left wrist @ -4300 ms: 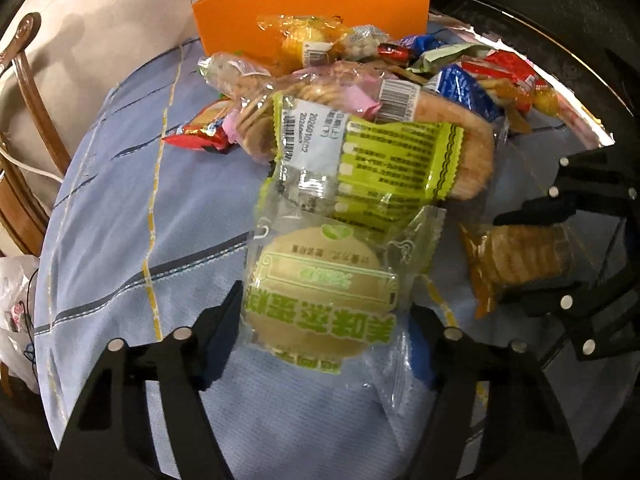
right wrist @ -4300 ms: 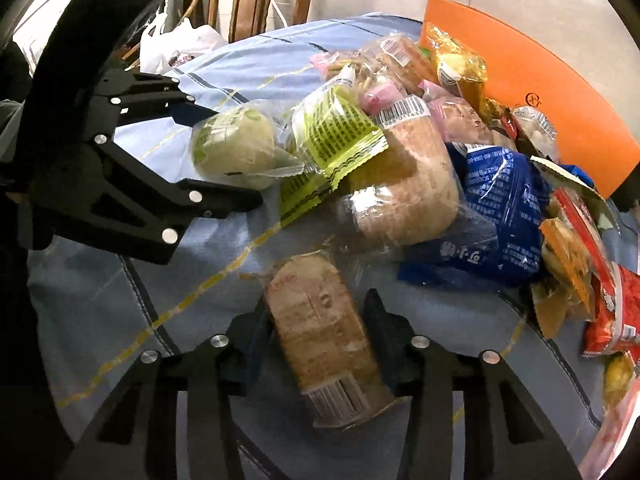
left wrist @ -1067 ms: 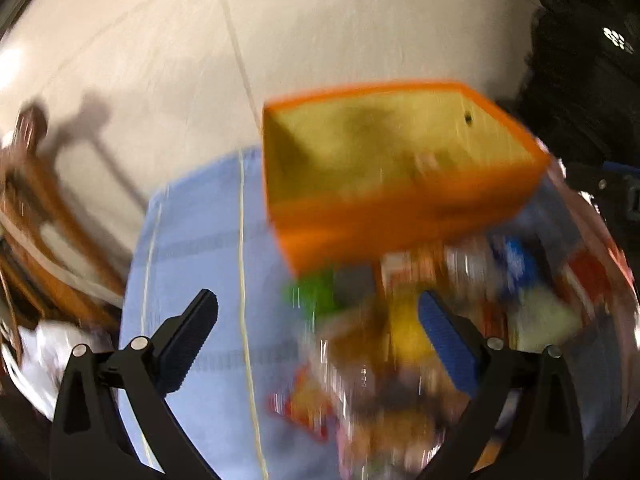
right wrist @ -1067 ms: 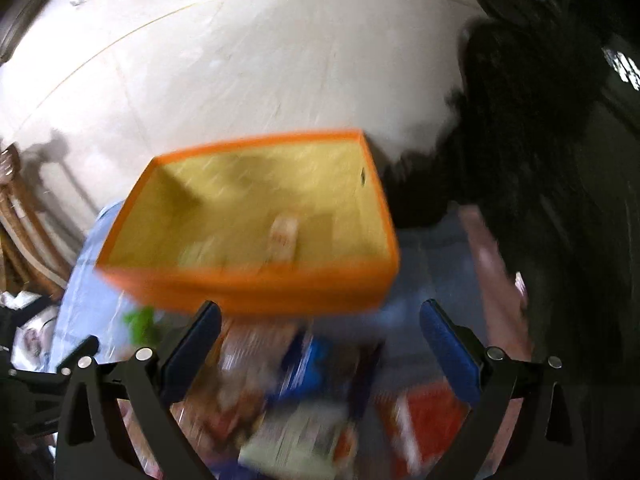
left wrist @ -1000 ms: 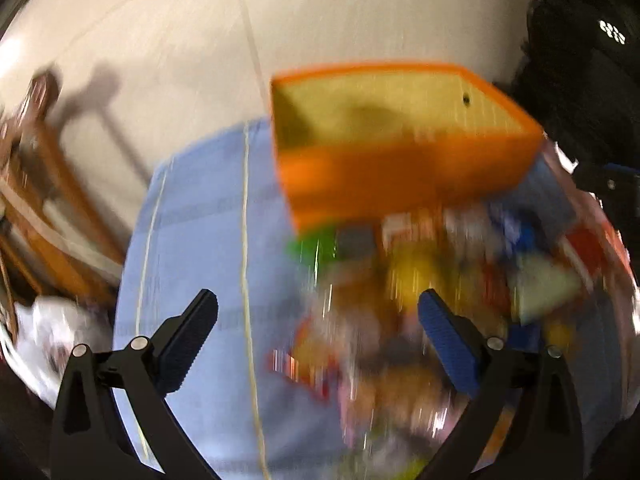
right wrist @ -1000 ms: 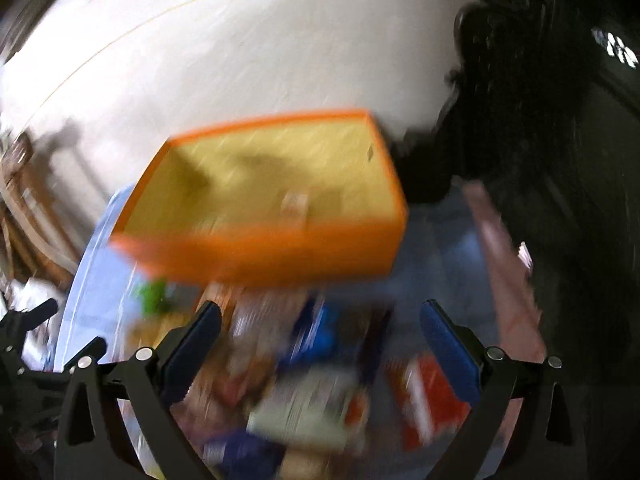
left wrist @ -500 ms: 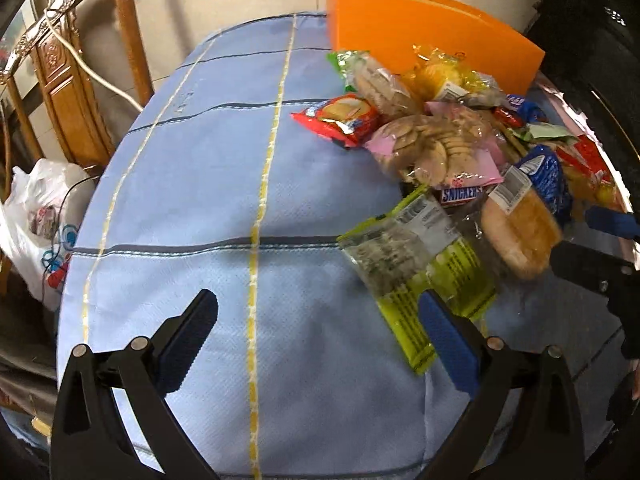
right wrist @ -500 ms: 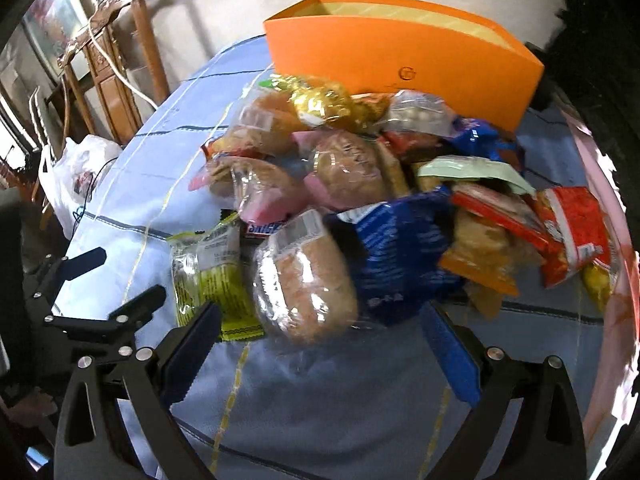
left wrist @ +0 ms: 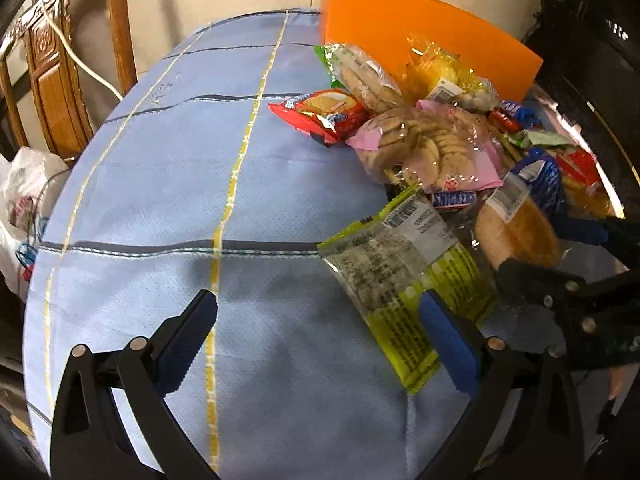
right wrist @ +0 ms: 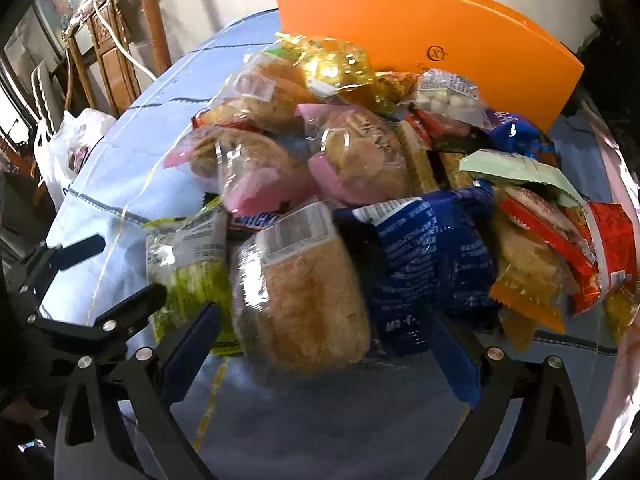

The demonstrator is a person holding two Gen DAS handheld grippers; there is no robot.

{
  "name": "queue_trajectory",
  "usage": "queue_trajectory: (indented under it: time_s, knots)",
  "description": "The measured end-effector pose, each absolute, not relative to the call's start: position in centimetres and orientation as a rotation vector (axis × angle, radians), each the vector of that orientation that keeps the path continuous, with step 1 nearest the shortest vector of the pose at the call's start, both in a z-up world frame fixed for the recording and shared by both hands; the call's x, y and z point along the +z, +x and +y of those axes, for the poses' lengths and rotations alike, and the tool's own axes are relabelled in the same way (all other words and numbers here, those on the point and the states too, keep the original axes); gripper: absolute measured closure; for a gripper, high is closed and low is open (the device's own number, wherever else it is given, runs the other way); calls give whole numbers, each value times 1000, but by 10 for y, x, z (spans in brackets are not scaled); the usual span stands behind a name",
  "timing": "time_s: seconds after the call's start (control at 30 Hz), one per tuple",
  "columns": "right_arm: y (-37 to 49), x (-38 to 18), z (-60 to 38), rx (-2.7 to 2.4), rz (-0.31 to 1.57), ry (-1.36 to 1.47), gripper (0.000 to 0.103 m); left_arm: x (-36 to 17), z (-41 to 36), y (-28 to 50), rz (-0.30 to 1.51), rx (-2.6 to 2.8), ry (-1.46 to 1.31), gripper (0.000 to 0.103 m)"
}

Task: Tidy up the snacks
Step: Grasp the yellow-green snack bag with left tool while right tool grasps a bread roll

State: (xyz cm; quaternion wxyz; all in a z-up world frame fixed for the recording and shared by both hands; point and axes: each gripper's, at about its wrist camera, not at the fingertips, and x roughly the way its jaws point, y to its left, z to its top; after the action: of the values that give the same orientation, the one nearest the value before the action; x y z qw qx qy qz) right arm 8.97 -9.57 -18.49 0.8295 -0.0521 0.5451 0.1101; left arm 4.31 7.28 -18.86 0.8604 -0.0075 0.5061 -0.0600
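Left wrist view: the left gripper (left wrist: pixel 318 334) is spread wide with nothing between its blue-padded fingers; it hangs above the light blue tablecloth (left wrist: pixel 160 184), which carries yellow and dark stripes. Its right-hand finger overlaps the near end of a yellow-green snack packet (left wrist: pixel 404 276) lying flat on the cloth at the front edge of the snack pile. Beyond that packet lie a Snickers bar (left wrist: pixel 454 199), a pink-trimmed bag of round biscuits (left wrist: pixel 428 146), a red biscuit packet (left wrist: pixel 320 114) at the left edge of the pile, and a yellow-wrapped snack (left wrist: pixel 440 70) close to the orange box (left wrist: pixel 404 28), which stands at the far side of the table behind the pile. A wooden chair (left wrist: pixel 60 80) and a white plastic bag (left wrist: pixel 20 200) stand off the table on the left. Right wrist view: the right gripper (right wrist: pixel 326 346) is likewise wide apart and grips nothing; a clear-wrapped bread loaf (right wrist: pixel 300 300) with a barcode label lies between and just ahead of its fingers, but contact with either finger cannot be determined. A dark blue packet (right wrist: pixel 428 252) lies touching the loaf on its right, and orange and red packets (right wrist: pixel 560 248) lie further right. The yellow-green snack packet (right wrist: pixel 188 264) lies to the left of the loaf, with the left gripper (right wrist: pixel 108 268) visible at the left edge just beside it. The orange box (right wrist: pixel 420 28) stands upright behind the pile.
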Motion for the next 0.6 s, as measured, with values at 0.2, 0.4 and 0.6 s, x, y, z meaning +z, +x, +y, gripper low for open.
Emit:
queue_trajectory:
  time_s: [0.2, 0.4, 0.6]
  knots:
    - [98, -189, -104, 226, 1170, -176, 3, -180, 47, 42, 1011, -231, 8, 4]
    - [106, -192, -114, 246, 1182, -171, 3, -196, 47, 54, 1041, -226, 16, 4]
    - [94, -192, -112, 309, 1184, -118, 3, -198, 40, 54, 1015, -209, 78, 4]
